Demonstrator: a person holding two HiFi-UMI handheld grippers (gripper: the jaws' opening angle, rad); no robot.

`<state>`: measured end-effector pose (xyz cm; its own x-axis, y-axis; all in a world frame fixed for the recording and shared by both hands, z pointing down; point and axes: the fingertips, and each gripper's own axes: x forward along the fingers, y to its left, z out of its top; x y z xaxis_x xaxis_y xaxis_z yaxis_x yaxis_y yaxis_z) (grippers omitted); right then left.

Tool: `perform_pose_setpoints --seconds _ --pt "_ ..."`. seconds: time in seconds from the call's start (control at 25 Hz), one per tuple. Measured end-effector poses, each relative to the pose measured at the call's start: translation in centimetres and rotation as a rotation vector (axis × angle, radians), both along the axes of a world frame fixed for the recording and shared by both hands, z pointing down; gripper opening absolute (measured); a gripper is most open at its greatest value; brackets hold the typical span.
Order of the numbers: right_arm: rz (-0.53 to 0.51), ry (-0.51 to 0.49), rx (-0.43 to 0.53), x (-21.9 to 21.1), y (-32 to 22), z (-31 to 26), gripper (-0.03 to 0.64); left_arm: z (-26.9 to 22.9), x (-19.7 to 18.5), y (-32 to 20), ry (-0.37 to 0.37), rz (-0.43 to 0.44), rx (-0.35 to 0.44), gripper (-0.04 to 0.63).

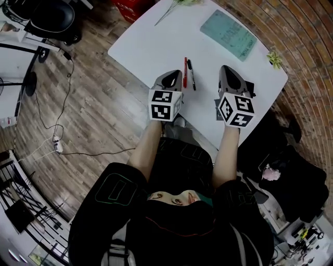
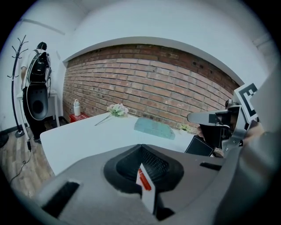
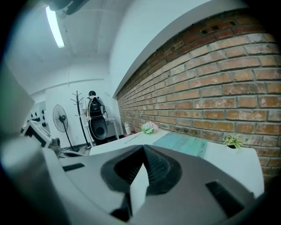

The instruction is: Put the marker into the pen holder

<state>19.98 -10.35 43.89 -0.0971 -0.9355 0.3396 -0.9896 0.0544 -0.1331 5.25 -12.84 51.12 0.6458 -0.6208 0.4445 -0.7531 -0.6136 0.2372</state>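
Observation:
Two markers lie side by side on the white table [image 1: 156, 41], a red marker [image 1: 184, 71] and a black marker [image 1: 191, 74]. My left gripper [image 1: 173, 79] rests just left of the red marker, jaws shut with nothing held. In the left gripper view a sliver of the red marker [image 2: 144, 180] shows through the narrow slit below the left gripper [image 2: 142, 165]. My right gripper [image 1: 229, 78] sits to the right of the black marker, also shut and holding nothing; the right gripper [image 3: 142, 169] shows closed jaws in its own view. No pen holder is identifiable in any view.
A teal notebook [image 1: 229, 34] lies at the table's far side, with a small green plant [image 1: 274, 58] near the right corner and a flower stem [image 1: 174, 6] at the far edge. A brick wall [image 2: 153, 83] runs behind the table. Cables [image 1: 57, 140] trail over the wooden floor on the left.

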Motion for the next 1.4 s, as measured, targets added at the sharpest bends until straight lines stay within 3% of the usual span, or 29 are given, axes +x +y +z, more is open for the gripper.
perform_pose_setpoints --seconds 0.6,1.4 --pt "-0.139 0.017 -0.133 -5.7 -3.3 3.8 0.006 2.1 -5.1 -1.4 0.018 -0.102 -0.058 0.009" --pt "-0.197 0.078 -0.417 -7.7 -6.0 11.4 0.011 5.4 -5.2 -4.3 0.063 -0.086 -0.163 0.009"
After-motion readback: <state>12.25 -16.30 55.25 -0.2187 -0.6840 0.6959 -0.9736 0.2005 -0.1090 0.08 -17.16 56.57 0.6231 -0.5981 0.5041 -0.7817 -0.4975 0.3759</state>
